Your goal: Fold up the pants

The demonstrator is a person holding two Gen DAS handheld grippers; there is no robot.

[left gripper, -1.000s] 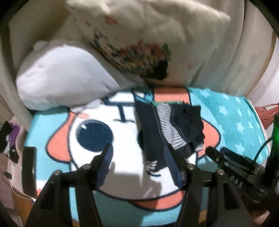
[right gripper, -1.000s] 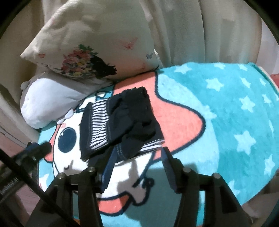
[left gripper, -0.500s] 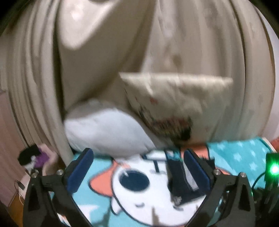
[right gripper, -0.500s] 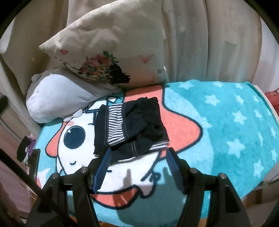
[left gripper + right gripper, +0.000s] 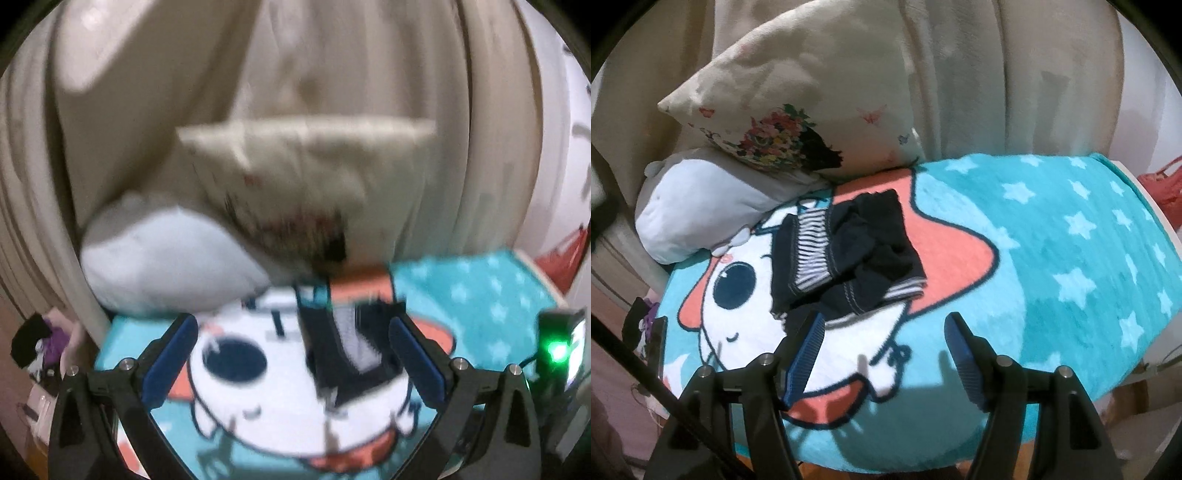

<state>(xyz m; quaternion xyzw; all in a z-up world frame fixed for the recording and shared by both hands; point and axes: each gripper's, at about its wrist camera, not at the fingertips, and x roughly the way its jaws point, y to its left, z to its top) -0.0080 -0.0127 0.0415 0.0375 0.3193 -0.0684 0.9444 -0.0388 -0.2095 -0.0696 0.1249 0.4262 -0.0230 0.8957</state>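
Dark navy pants with striped white panels lie folded in a small bundle on a teal cartoon blanket. In the blurred left wrist view the pants sit ahead, between the fingers. My left gripper is open and empty, held back above the blanket. My right gripper is open and empty, just short of the bundle's near edge.
A floral cream pillow and a white pillow lean against beige curtains behind the blanket. A red item lies off the right edge. A device with a green light sits at the right.
Both grippers have pulled back and risen away from the pants. The left one has tilted up and opened wider. The pants have stayed in place.
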